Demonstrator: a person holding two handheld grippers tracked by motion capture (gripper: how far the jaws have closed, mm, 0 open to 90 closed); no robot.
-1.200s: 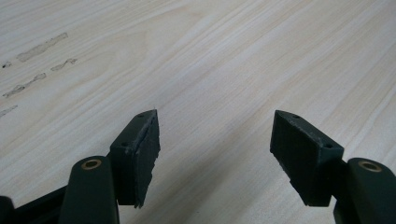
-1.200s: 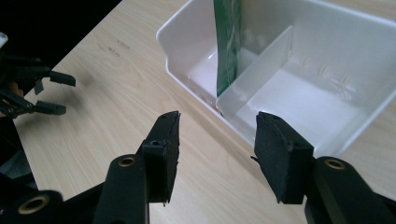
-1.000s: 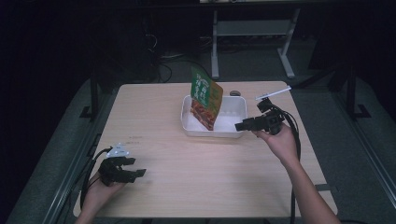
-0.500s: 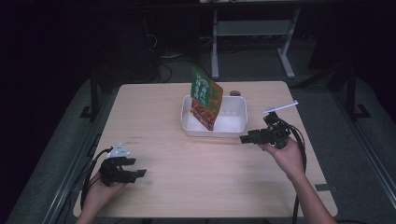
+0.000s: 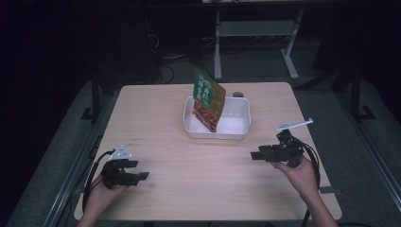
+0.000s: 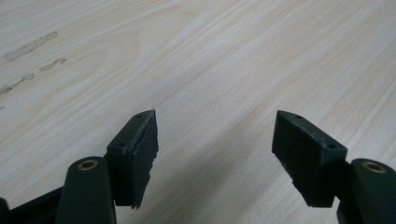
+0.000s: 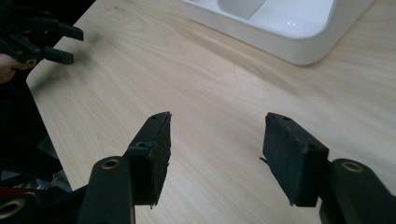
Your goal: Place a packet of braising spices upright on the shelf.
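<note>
A white two-part tray point(image 5: 239, 130) sits at the table's far middle, and a green and orange food packet point(image 5: 208, 99) stands tilted in its left part. My right gripper point(image 5: 256, 155) hovers low over the wood at the near right, open and empty, jaws pointing left; its own view has the gripper point(image 7: 215, 149) just short of the tray's corner point(image 7: 299, 44). My left gripper point(image 5: 142, 175) rests at the near left corner, open with nothing between its jaws, and looks down on bare wood point(image 6: 215, 60).
The light wooden table point(image 5: 161, 118) has its front edge just under both hands. A small dark object point(image 5: 238, 94) lies behind the tray. Metal frame legs point(image 5: 255, 33) and cables stand on the dark floor beyond the table. My left gripper point(image 7: 51, 39) appears far off in the right gripper view.
My right gripper has drawn back from beside the tray toward the near right of the table. The left gripper has stayed put.
</note>
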